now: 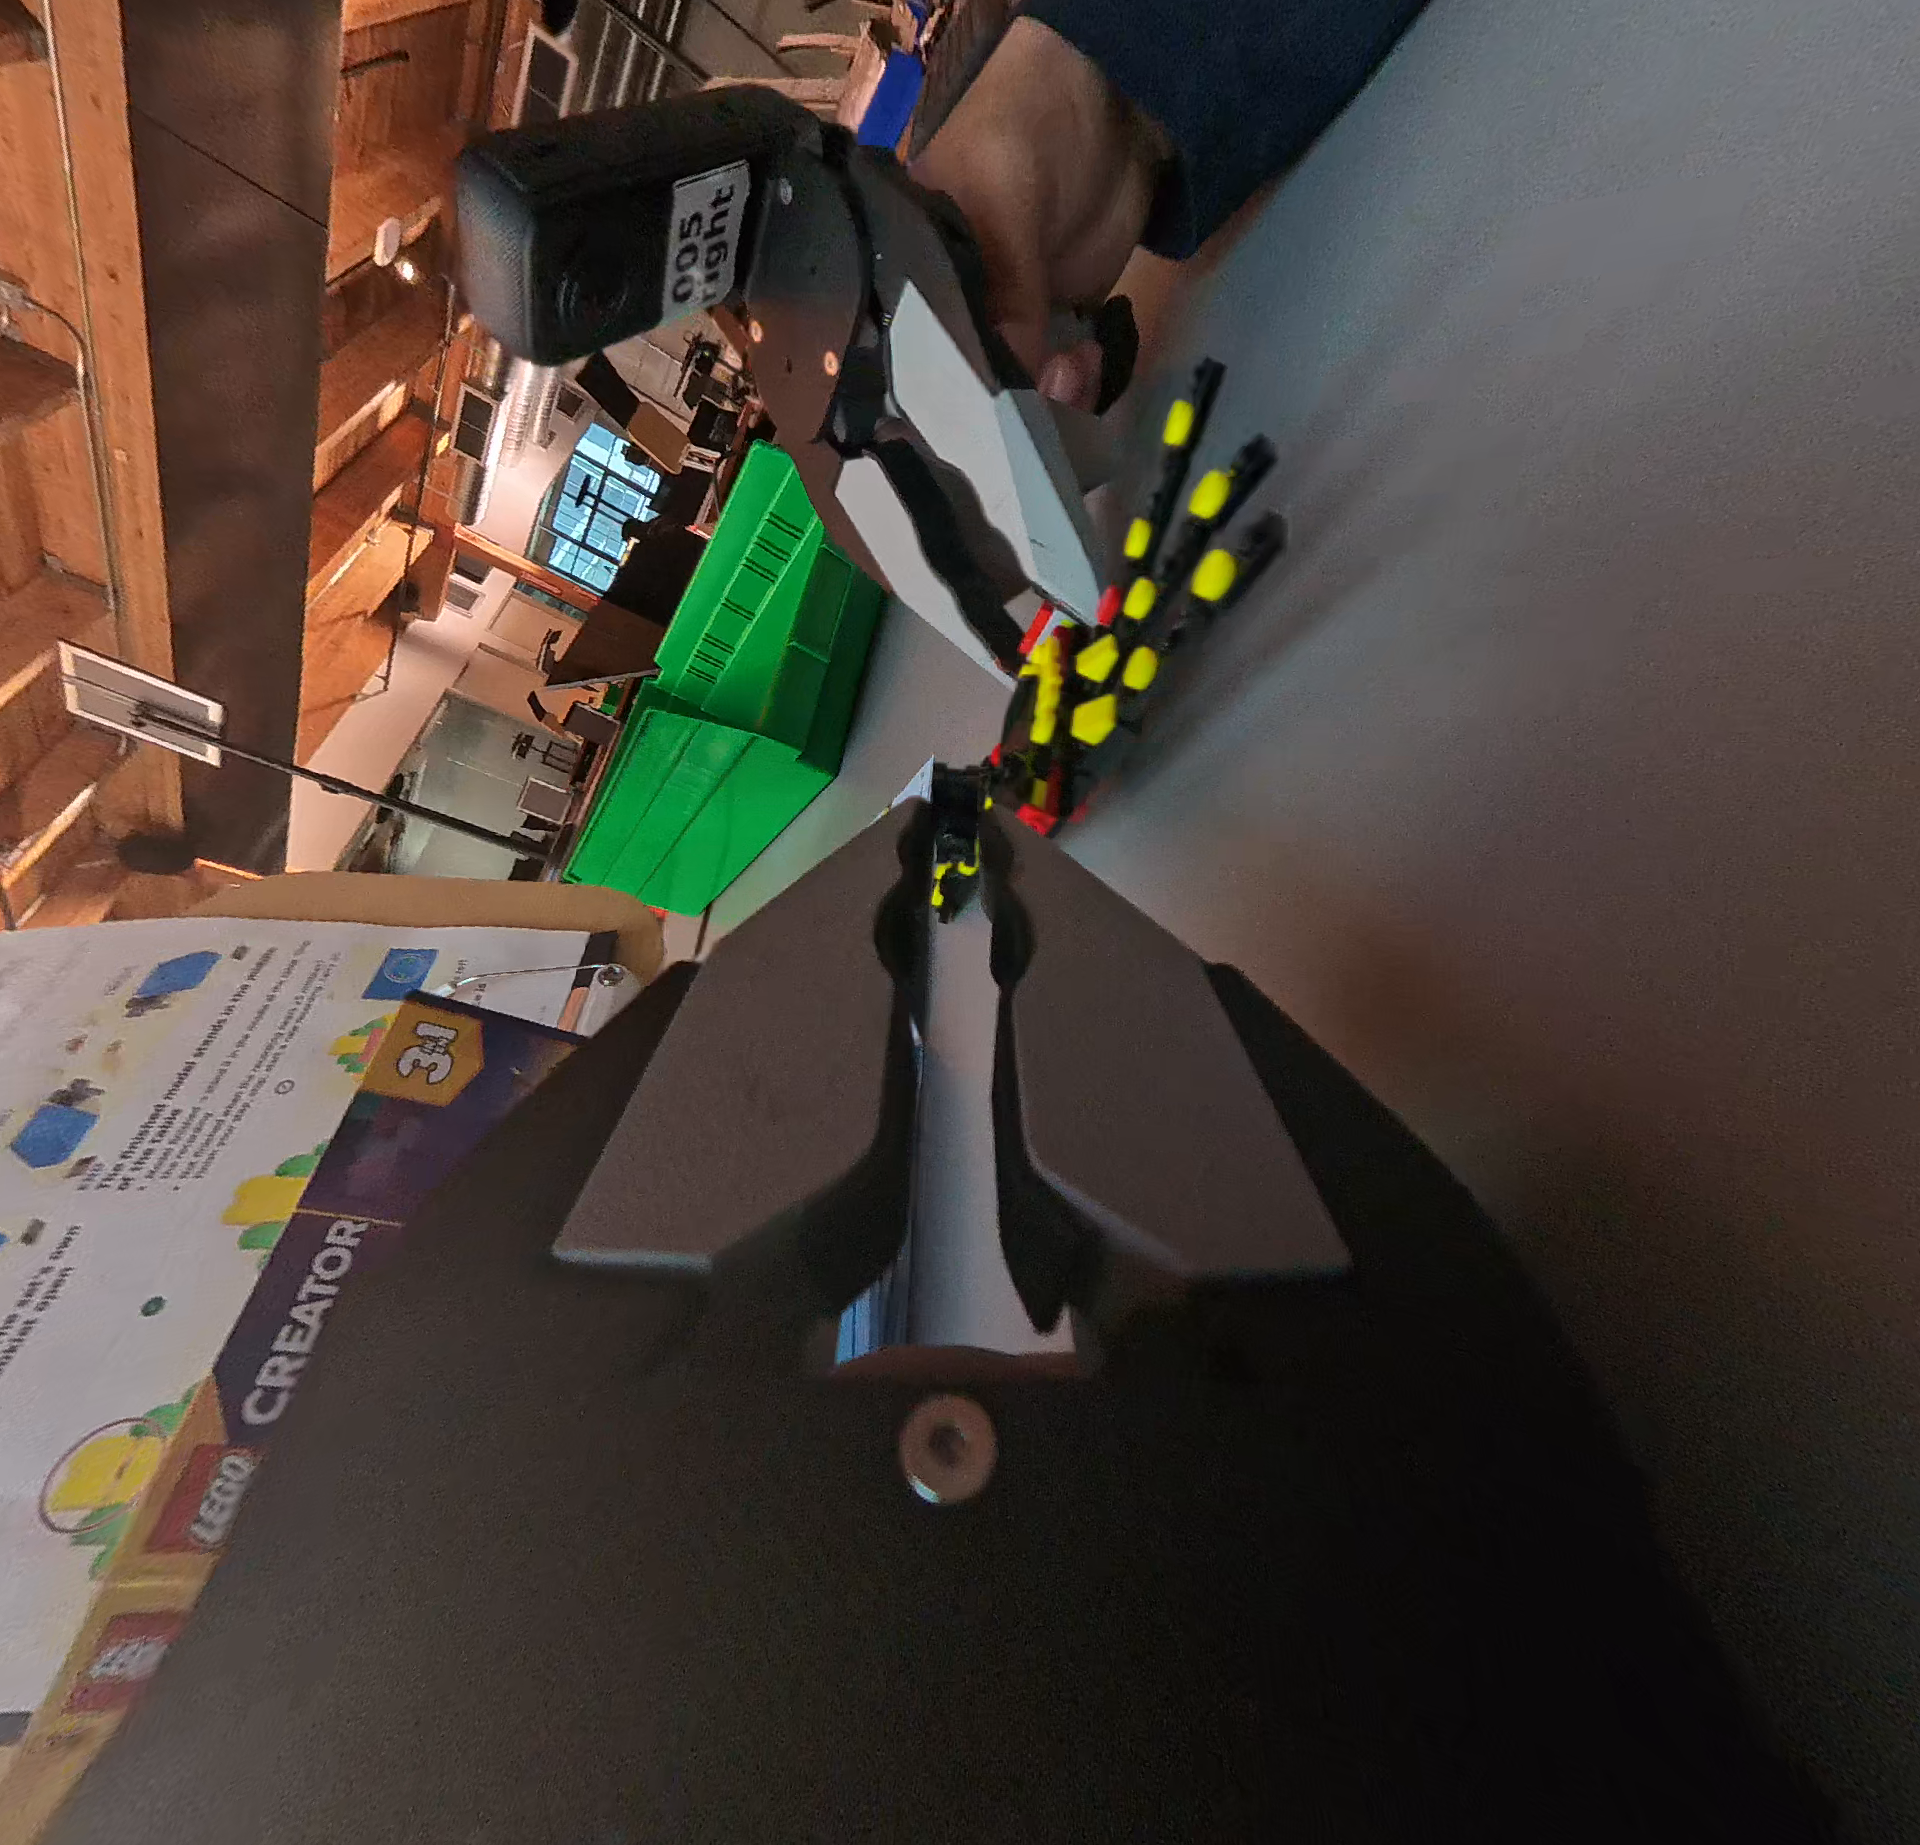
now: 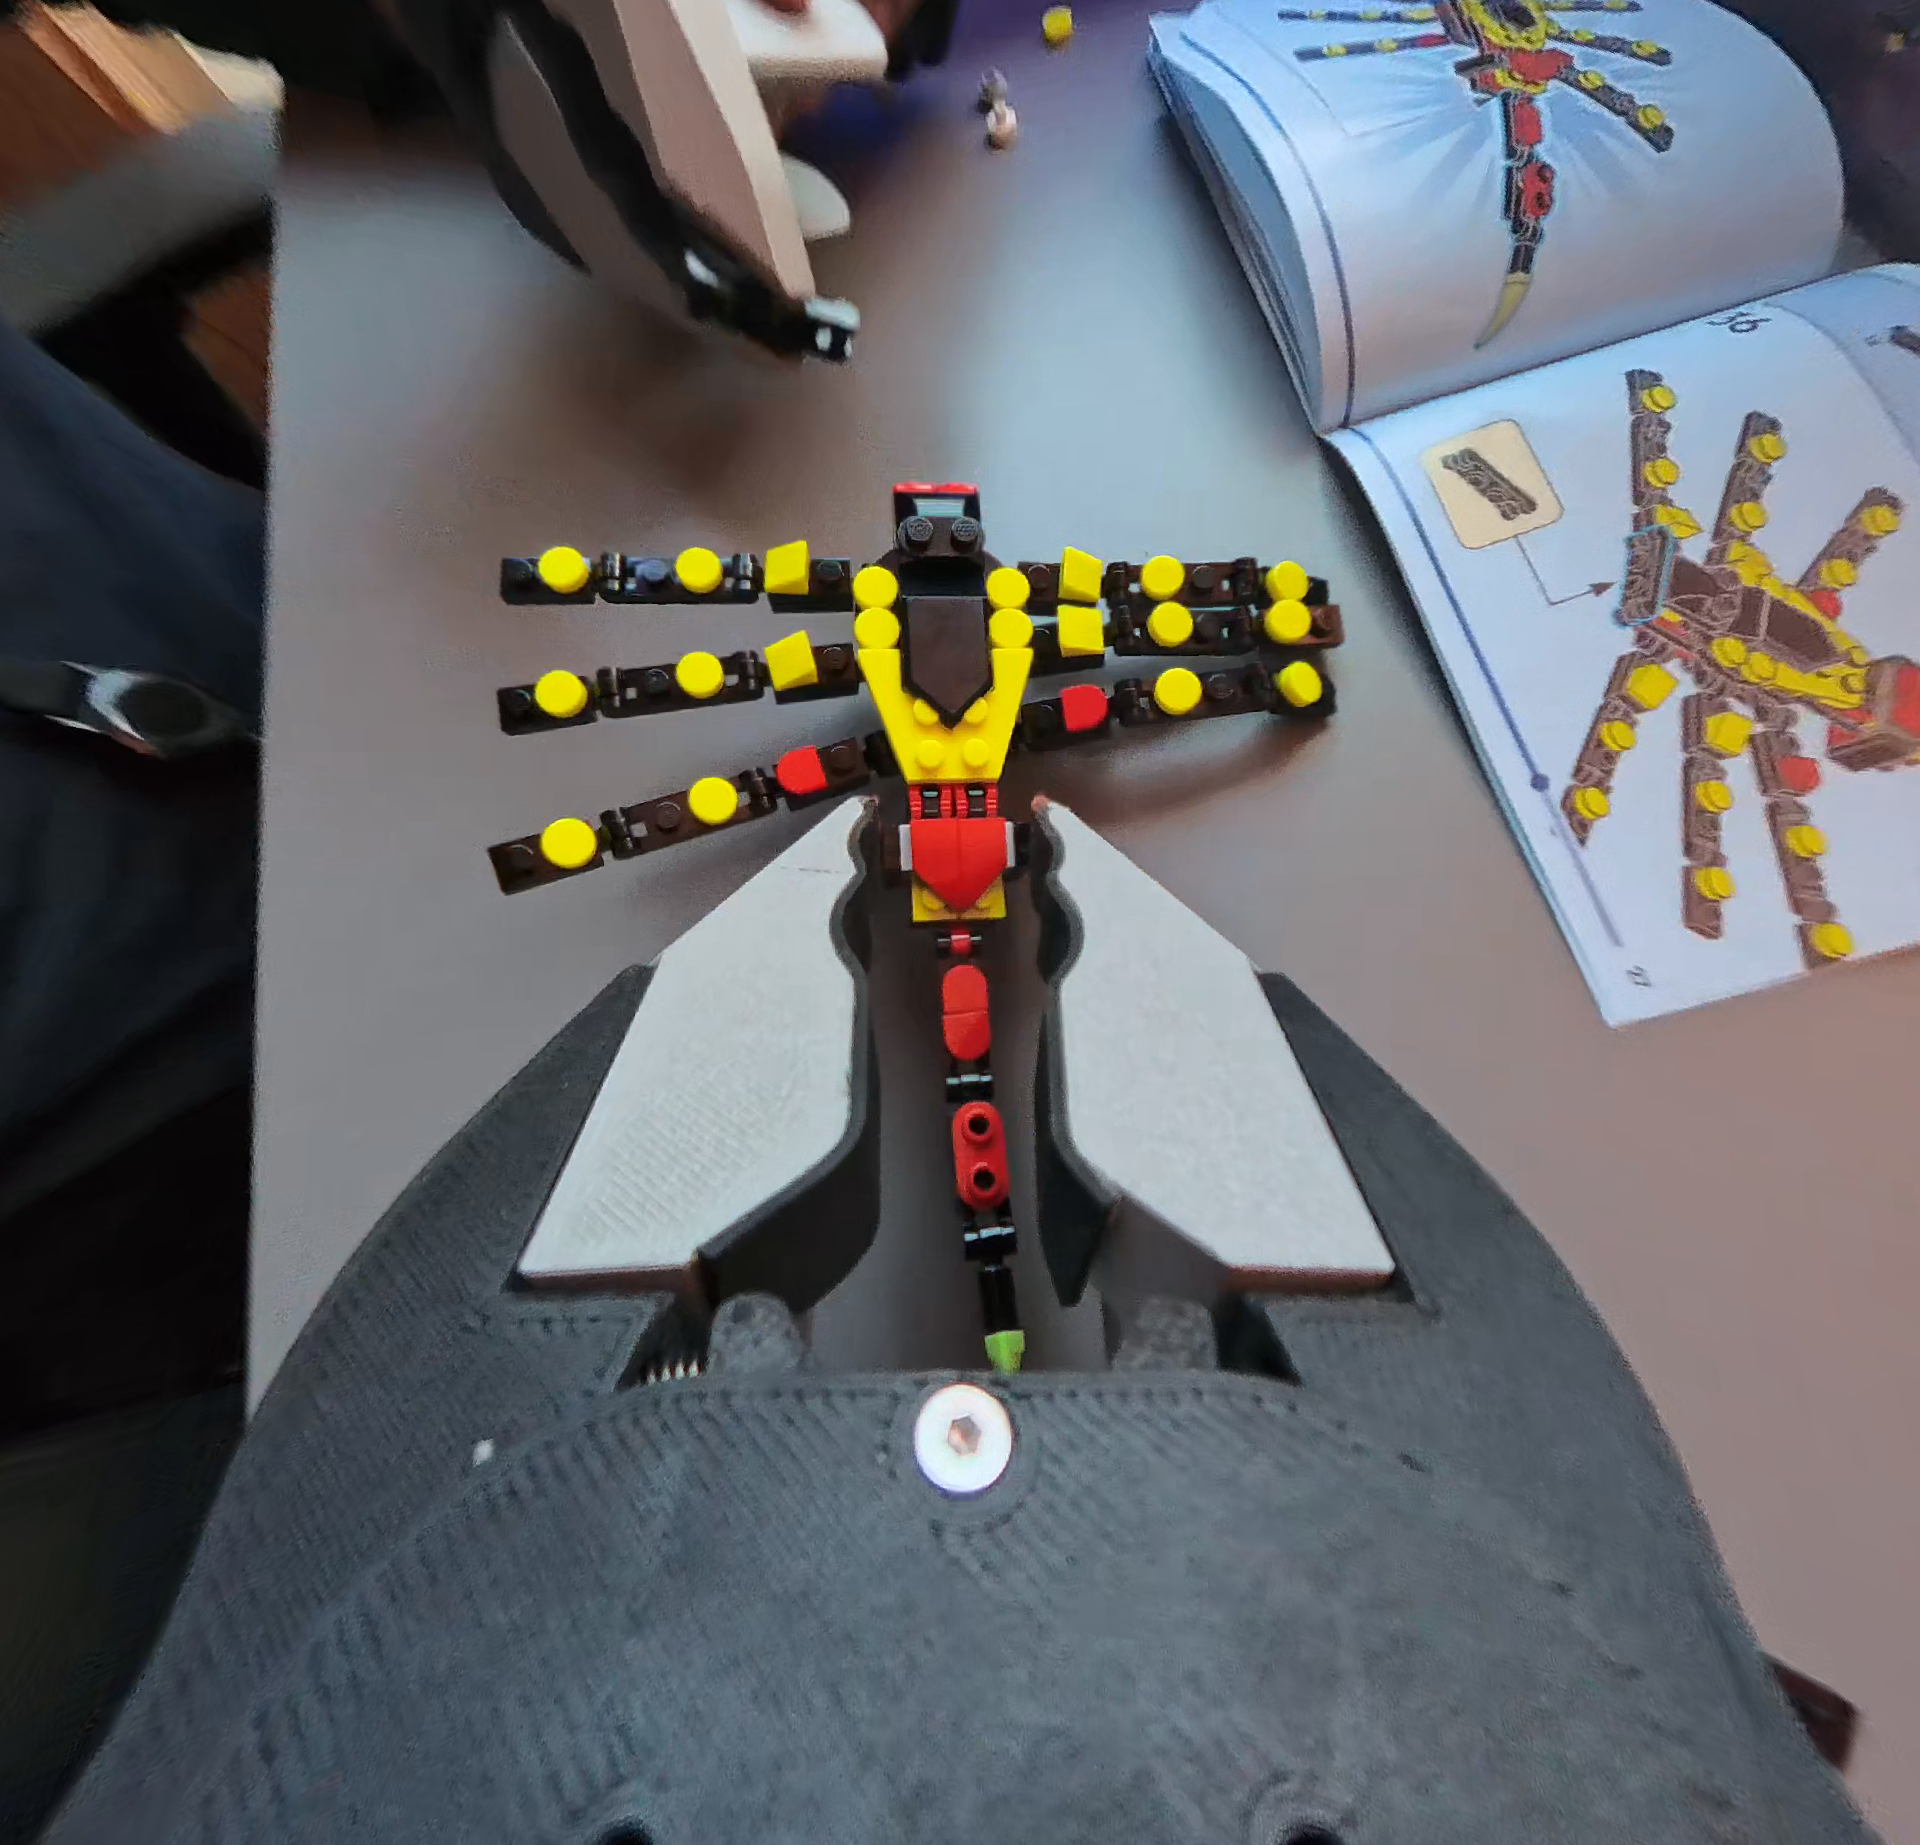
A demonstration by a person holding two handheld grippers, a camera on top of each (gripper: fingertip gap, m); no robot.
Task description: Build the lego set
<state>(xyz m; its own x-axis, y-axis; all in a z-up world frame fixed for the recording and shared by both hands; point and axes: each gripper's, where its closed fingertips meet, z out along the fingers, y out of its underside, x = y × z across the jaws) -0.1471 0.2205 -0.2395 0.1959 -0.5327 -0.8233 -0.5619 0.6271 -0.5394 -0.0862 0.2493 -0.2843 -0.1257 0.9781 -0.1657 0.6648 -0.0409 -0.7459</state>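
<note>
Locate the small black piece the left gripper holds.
In the right wrist view, the black piece sits at the left gripper tip, upper left, above the model.

Lying flat on the table (image 2: 1195, 424): lego scorpion (image 2: 940, 694), tail between right tongs (image 2: 951, 824); open instruction booklet (image 2: 1558, 445) to its right.

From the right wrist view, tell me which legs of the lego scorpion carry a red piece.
The rearmost pair on the lego scorpion: the left leg and right leg each start with a red piece; the other four start yellow.
</note>
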